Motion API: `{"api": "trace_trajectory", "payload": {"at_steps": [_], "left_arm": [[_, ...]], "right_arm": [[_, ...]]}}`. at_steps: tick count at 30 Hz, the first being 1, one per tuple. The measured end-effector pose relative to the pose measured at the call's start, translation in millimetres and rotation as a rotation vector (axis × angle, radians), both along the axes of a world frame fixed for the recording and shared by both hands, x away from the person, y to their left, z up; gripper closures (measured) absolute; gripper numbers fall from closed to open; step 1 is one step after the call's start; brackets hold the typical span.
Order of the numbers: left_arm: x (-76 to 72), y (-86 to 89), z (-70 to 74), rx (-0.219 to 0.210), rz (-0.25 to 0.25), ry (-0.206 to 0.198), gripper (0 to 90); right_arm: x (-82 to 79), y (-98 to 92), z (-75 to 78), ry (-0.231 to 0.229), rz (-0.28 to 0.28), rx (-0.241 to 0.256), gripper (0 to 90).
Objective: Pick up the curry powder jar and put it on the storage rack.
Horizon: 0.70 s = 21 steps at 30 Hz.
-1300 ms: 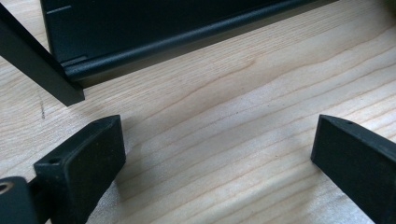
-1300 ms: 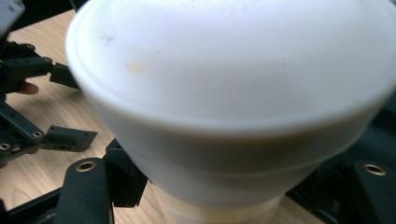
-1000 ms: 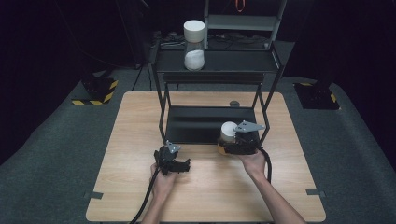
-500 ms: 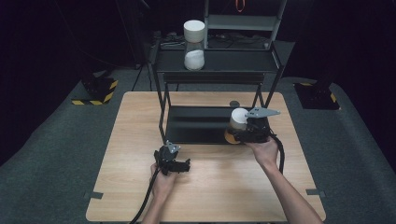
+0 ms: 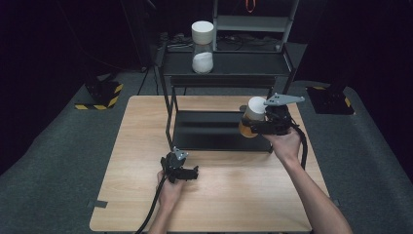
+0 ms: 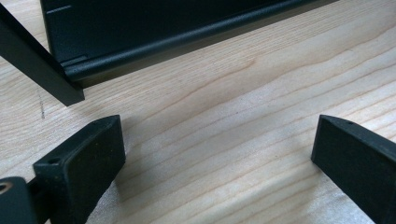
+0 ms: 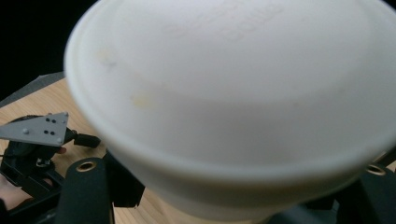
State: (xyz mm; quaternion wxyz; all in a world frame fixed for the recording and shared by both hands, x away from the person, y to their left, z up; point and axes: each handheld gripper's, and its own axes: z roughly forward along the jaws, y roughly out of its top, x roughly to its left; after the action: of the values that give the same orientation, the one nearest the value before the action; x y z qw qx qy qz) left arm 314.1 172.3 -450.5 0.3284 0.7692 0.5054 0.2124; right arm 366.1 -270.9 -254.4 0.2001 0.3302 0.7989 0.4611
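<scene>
So, left to right. The left gripper (image 5: 187, 173) sat on the wooden table (image 5: 243, 204) at about 7 o'clock from the black shelf rack (image 5: 168, 117), jaws spread wide with nothing between them (just bare wood grain in the left gripper view, with the rack's bottom tray (image 6: 177, 32) lying at 12 o'clock from it). That hand looked parked to me.

The action was on the right. The right gripper (image 5: 251, 124) was clamped on a jar with a white lid (image 5: 255, 108) and something orange in its lower part, held up over the right end of the bottom tray. In the right gripper view the white lid (image 7: 233, 88) swallowed most of the frame, so the jar was right in the jaws and tipped toward that camera; I couldn't say exactly how far its long axis leaned.

On the rack's upper shelf (image 5: 253, 63), at roughly 11 o'clock from the held jar, stood 1 more white-lidded jar (image 5: 202, 46), upright, with white stuff in the bottom.

My guess: the held jar was headed for a shelf, and the right hand was far nearer to both than the left.
</scene>
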Motion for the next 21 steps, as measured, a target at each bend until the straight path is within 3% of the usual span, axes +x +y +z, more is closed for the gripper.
{"api": "trace_trajectory", "payload": {"at_steps": [21], "left_arm": [[-0.1,0.0,-0.1,-0.001,0.001,0.0,2.5]], "right_arm": [[21.5,14.5,74.4,0.015,0.041,-0.011,32.0]]}}
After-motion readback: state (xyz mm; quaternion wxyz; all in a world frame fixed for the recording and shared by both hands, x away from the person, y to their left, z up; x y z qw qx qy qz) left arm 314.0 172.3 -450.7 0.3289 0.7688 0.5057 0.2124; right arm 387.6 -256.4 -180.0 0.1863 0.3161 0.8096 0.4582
